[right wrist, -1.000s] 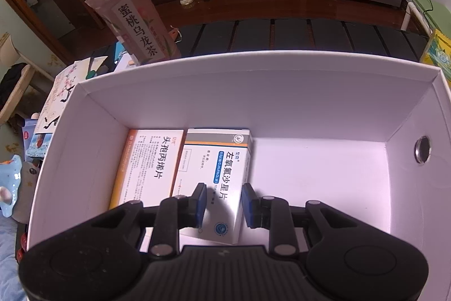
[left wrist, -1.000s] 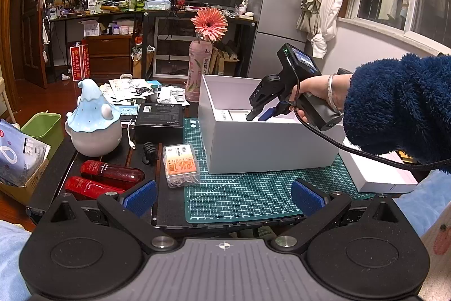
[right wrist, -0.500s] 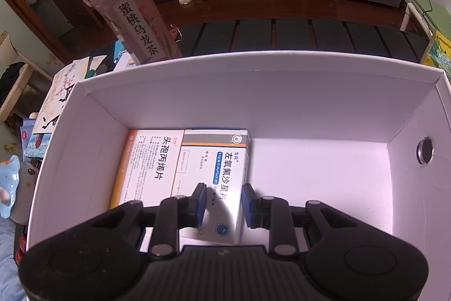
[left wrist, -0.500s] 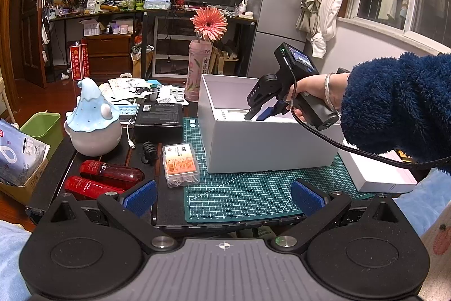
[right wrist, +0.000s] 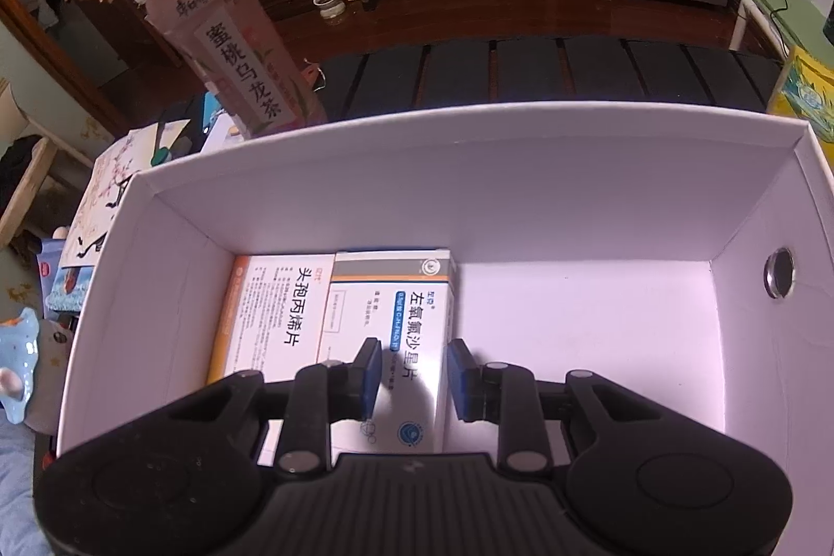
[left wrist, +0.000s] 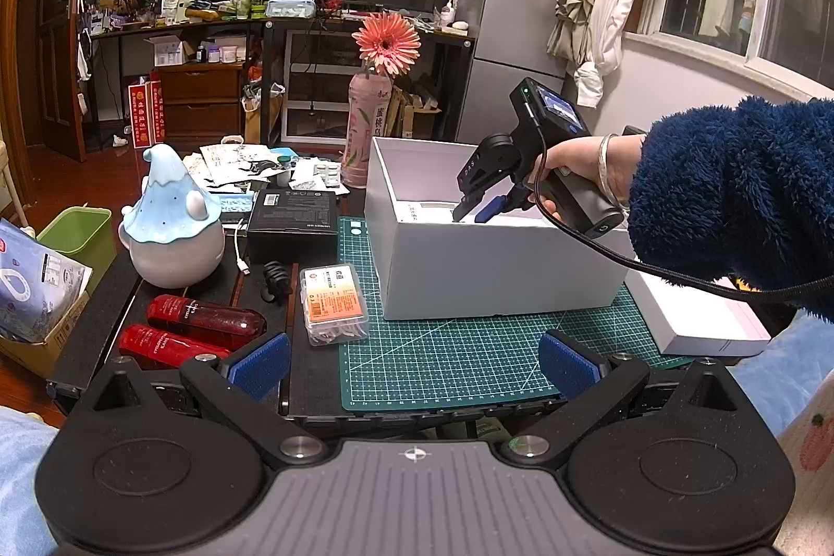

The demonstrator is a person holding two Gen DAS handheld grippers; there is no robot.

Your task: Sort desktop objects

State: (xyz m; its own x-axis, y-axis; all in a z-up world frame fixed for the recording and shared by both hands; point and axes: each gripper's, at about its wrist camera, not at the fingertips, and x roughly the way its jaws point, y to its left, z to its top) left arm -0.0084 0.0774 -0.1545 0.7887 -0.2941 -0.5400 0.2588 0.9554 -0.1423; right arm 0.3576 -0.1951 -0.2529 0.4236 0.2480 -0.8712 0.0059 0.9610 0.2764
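My right claw (right wrist: 414, 371): parted, holding nothing, poised inside the white box (right wrist: 469, 170).
Blue-striped medicine carton (right wrist: 396, 321): flat on the box floor directly beneath my pads, beside the orange-edged carton (right wrist: 271, 316).
My left claw (left wrist: 414, 360): spread wide, empty, over the green mat (left wrist: 448, 358).
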